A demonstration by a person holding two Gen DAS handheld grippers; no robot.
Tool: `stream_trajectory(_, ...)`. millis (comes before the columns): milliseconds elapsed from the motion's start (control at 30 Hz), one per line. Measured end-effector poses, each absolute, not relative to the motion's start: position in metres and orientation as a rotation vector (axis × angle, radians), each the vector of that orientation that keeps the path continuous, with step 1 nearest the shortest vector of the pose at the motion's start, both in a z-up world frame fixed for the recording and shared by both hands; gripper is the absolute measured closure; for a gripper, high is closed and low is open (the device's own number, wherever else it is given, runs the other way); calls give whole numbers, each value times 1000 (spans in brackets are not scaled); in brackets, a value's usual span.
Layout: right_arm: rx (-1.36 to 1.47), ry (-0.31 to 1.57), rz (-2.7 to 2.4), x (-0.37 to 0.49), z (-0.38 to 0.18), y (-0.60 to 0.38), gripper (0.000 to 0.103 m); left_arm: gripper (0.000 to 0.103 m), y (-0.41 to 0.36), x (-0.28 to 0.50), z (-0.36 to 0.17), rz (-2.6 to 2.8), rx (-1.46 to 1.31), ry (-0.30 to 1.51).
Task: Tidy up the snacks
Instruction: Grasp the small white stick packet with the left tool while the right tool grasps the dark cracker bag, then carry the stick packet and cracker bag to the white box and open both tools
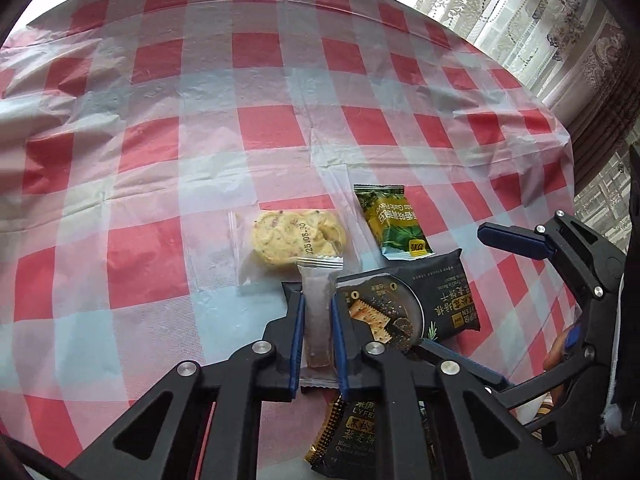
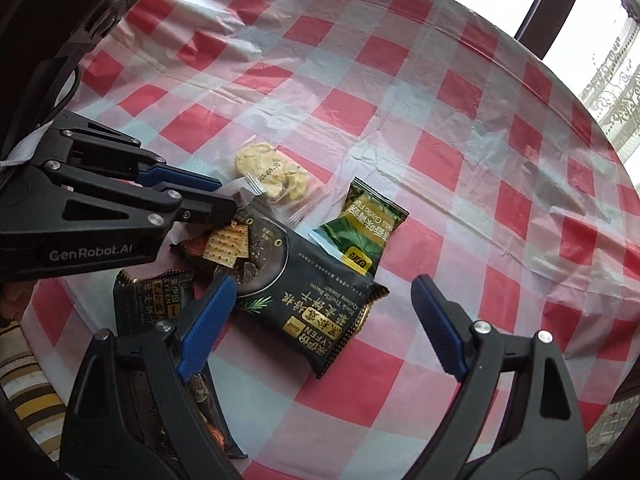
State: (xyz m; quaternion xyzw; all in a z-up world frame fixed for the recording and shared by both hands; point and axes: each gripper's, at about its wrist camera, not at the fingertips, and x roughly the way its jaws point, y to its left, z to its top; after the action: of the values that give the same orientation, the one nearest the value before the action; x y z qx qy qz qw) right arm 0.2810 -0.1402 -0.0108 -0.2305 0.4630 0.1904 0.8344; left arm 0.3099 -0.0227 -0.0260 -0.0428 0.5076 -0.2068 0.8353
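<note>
My left gripper (image 1: 318,312) is shut on a clear, silver-edged bar packet (image 1: 318,320), held above the table; it shows in the right wrist view (image 2: 224,196) at left. A clear-wrapped yellow cookie (image 1: 298,242) (image 2: 272,172) lies just ahead. A green snack pack (image 1: 394,220) (image 2: 362,232) lies to its right. A large black cracker pack (image 1: 424,300) (image 2: 304,292) lies by it. A second black pack (image 1: 348,436) (image 2: 152,300) lies nearer. My right gripper (image 2: 320,328) is open and empty over the large black pack; it shows in the left wrist view (image 1: 480,292).
A round table with a red, white and blue checked plastic cloth (image 1: 280,120) (image 2: 480,160) holds everything. Lace curtains and a window (image 1: 540,20) stand beyond its far right edge. A striped fabric (image 2: 28,380) shows at the near left edge.
</note>
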Motion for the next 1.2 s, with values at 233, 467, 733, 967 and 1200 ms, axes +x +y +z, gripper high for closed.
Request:
stream_trajectory(233, -428, 1035, 494, 295, -22, -129, 13, 89, 17, 297, -24, -357, -170, 1054)
stream_trajectory(467, -351, 1080, 534, 285, -38, -138, 25, 89, 23, 280, -25, -325, -190, 1057)
stream_trajectory(733, -214, 1084, 470, 275, -31, -160, 57, 89, 13, 260, -19, -312, -189, 1047)
stream_trajectory(967, -93, 1014, 382, 247, -6, -189, 57, 89, 4, 242, -9, -308, -185, 1022)
stream_trajectory(1200, 20, 922, 268, 206, 22, -237, 57, 89, -16, 218, 8, -339, -192, 991)
